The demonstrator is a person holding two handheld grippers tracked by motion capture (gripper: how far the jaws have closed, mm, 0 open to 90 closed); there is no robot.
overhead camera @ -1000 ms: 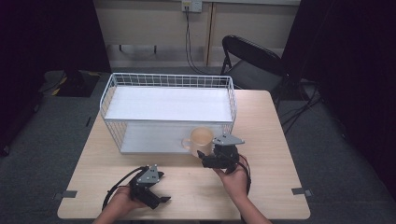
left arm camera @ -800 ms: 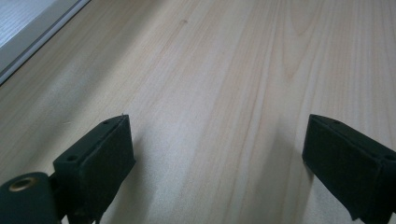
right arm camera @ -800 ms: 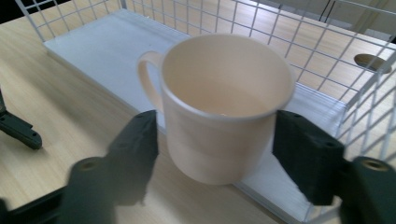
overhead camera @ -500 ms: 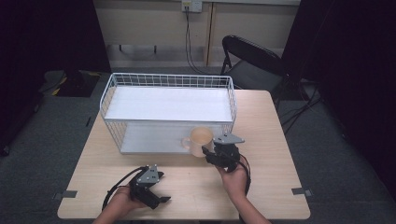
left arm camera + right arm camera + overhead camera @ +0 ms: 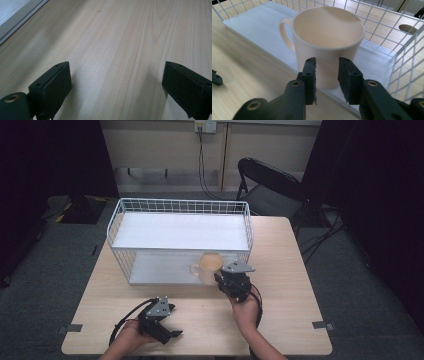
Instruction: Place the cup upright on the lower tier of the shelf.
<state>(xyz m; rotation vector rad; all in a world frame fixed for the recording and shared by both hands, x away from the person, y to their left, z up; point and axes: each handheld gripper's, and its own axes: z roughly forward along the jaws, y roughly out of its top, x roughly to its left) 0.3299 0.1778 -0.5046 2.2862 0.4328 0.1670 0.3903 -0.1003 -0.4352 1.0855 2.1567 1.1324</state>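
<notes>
Pale wood grain is seen across the table (image 5: 295, 270), which stands in a dim room with a folding chair (image 5: 270, 185) behind it. Nearest the person, the left gripper (image 5: 172, 334) is held low over the bare tabletop, its jaws spread wide with nothing between them, as the left gripper view (image 5: 115, 82) confirms. Farther forward, the right gripper (image 5: 327, 75) is seen directly behind a cream mug (image 5: 327, 42); its jaws are drawn close together at the mug's near wall. Whether the wall is actually pinched cannot be told, since the pads seem to lie against the outside.

The mug is stood upright on the lower white shelf of the wire rack (image 5: 180, 206), at the front edge toward the right end. Its long axis is vertical, the mouth is turned upward, and the handle (image 5: 283, 30) is pointed to the left in the right gripper view. Placement is judged nearly complete: the mug appears set down, and only release and withdrawal seem to be left. The upper shelf (image 5: 180, 232) is left bare.
</notes>
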